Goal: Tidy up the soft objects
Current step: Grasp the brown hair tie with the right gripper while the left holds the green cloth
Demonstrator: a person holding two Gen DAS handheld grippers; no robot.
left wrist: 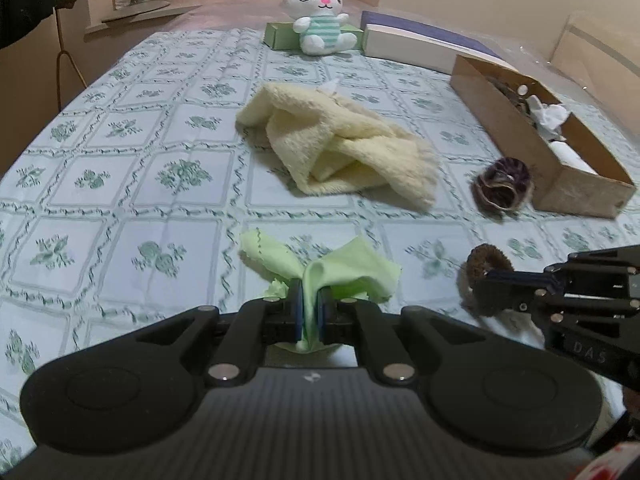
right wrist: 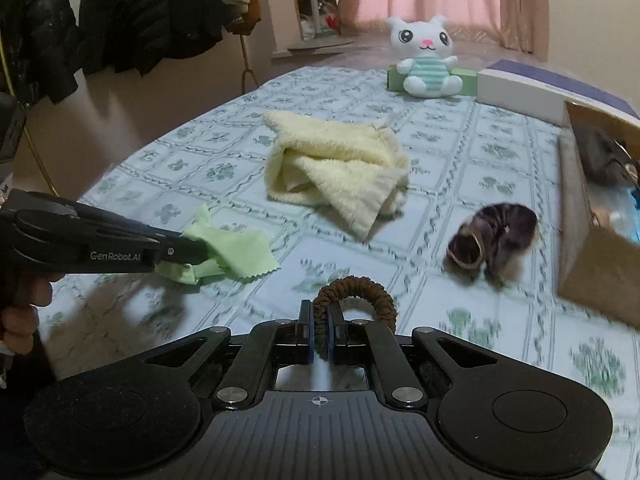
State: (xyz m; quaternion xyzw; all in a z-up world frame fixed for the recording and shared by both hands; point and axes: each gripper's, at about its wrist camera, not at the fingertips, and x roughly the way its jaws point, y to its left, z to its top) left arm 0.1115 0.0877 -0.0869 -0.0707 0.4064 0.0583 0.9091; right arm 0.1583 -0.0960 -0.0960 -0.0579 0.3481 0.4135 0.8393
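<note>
Green cloth [left wrist: 320, 272] sits pinched in left tongs [left wrist: 310, 312]; brown scrunchie [right wrist: 356, 296] clamped in right tongs [right wrist: 319, 334].

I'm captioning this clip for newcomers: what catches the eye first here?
A white plush cat sits at the bed's far end, and a crumpled cream towel lies mid-bed. Nearest the cameras, the left gripper pinches a green cloth, the right gripper a brown scrunchie.

Left gripper [left wrist: 310, 314], right gripper [right wrist: 319, 334]: matte black bodies, ribbed tops, silver screws, blue-padded fingers [right wrist: 306, 332]; white "GenRobot.AI" and "DAS" lettering.
</note>
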